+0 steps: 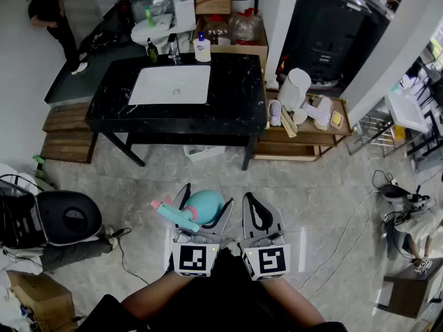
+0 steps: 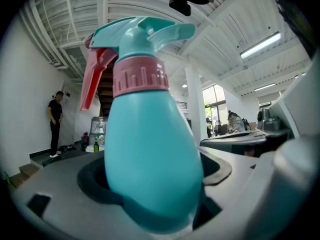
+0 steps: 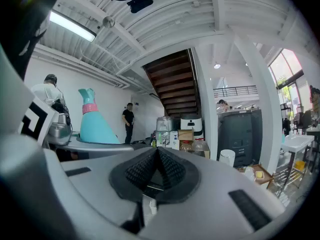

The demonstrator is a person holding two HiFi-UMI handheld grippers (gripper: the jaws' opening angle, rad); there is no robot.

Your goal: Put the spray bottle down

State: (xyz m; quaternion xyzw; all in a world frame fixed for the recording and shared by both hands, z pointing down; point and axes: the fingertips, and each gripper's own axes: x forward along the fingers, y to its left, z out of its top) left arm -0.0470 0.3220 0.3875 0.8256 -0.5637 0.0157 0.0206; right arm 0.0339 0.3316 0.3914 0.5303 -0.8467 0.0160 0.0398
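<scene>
A teal spray bottle (image 1: 206,205) with a pink collar and pink trigger stands upright between the jaws of my left gripper (image 1: 206,199), which is shut on its round body. In the left gripper view the spray bottle (image 2: 150,149) fills the middle, and the left gripper (image 2: 155,184) clamps its lower belly. My right gripper (image 1: 253,206) hangs just to the right of it, shut, with nothing in it. In the right gripper view the ribbed pads (image 3: 170,171) of the right gripper (image 3: 158,155) meet, and the spray bottle (image 3: 93,122) shows at the left. Both are held level over the floor.
Ahead stands a black marble counter (image 1: 232,102) with a white basin (image 1: 170,84) and several bottles at its back. A low wooden shelf (image 1: 308,135) with items is to its right. A black chair (image 1: 66,216) and a cardboard box (image 1: 38,294) are at the left. A person (image 1: 52,18) stands far left.
</scene>
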